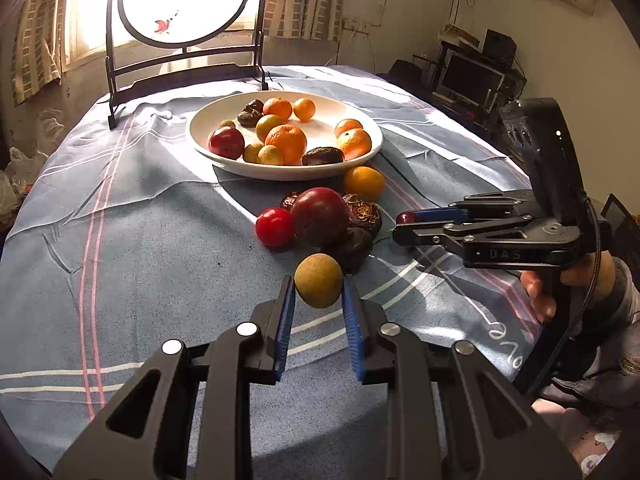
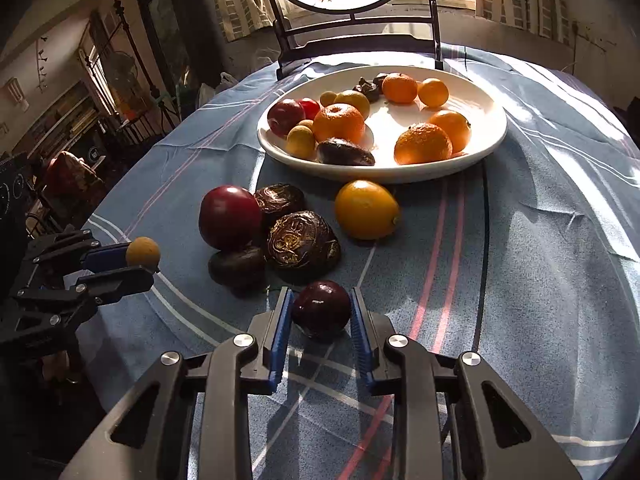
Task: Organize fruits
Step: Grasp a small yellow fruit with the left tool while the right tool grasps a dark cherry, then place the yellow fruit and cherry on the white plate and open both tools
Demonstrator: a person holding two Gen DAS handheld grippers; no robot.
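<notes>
My left gripper (image 1: pixel 319 300) is shut on a small tan round fruit (image 1: pixel 319 286), held just above the blue cloth; it also shows in the right wrist view (image 2: pixel 143 254). My right gripper (image 2: pixel 322 312) is shut on a small dark red plum (image 2: pixel 322 310), whose tip shows in the left wrist view (image 1: pixel 405 217). A white plate (image 1: pixel 352 114) (image 2: pixel 486 110) at the back holds several oranges, small yellow fruits, a red plum and dark passion fruits. In front of it lie a large red plum (image 1: pixel 319 216) (image 2: pixel 229 216), a small red fruit (image 1: pixel 274 227), wrinkled dark passion fruits (image 2: pixel 300 240) and a yellow-orange fruit (image 1: pixel 364 182) (image 2: pixel 366 209).
The round table is covered with a blue striped cloth (image 1: pixel 140 240) (image 2: pixel 540 260). A dark-framed round screen (image 1: pixel 184 12) (image 2: pixel 356 8) stands on the far edge before a bright window. The holder's hand (image 1: pixel 538 292) is at the right. Shelves and clutter lie beyond the table.
</notes>
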